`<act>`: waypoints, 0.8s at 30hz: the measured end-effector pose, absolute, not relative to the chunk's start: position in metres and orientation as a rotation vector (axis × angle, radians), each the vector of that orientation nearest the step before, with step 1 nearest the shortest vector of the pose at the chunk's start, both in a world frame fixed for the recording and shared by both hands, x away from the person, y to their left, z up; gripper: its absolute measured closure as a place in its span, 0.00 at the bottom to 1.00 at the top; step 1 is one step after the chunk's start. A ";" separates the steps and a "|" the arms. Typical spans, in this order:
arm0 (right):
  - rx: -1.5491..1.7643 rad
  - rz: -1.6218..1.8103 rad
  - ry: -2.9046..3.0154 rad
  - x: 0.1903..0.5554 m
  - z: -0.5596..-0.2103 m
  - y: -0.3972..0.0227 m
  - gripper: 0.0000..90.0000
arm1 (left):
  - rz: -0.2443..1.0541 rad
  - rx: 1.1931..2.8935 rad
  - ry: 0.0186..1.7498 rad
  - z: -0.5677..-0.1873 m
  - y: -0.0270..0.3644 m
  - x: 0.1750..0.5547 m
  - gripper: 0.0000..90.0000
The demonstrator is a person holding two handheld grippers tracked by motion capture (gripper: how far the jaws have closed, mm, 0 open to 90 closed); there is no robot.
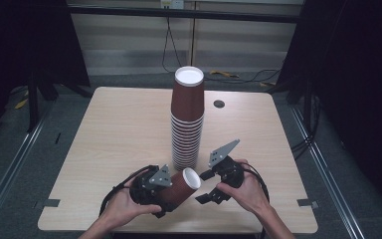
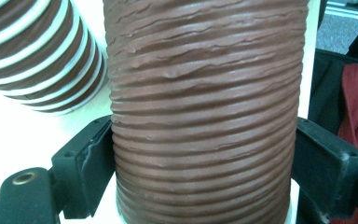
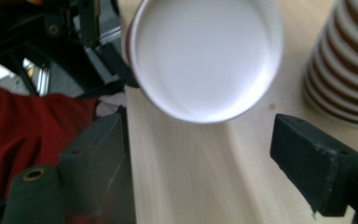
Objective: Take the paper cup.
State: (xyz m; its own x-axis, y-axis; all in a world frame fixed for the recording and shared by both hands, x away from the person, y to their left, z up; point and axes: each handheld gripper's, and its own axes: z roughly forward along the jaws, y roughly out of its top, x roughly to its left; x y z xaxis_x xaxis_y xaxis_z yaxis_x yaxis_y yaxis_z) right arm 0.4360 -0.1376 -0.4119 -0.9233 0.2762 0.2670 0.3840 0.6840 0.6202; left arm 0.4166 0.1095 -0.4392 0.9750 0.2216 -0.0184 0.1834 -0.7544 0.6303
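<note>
Ribbed brown paper cup – gripped by left claw; right claw wide, empty.

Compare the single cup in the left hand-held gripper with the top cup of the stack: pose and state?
1. The held cup lies tilted on its side; the top cup stands upside down on the stack.
2. The held cup is clamped across its body by the left hand-held gripper; the top cup is untouched.
Both are brown ribbed paper cups with white ends.
</note>
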 end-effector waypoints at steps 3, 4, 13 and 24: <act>-0.537 -1.030 -2.774 0.436 -0.411 -0.135 0.20 | 0.072 2.461 0.276 -0.439 0.107 0.416 0.16; -0.538 -1.027 -2.778 0.436 -0.411 -0.135 0.20 | 0.072 2.463 0.280 -0.439 0.106 0.416 0.16; -0.490 -0.957 -2.818 0.437 -0.413 -0.129 0.22 | 0.086 2.509 0.240 -0.434 0.097 0.416 0.16; -0.452 -0.906 -2.830 0.437 -0.413 -0.124 0.21 | 0.101 2.553 0.205 -0.436 0.088 0.413 0.16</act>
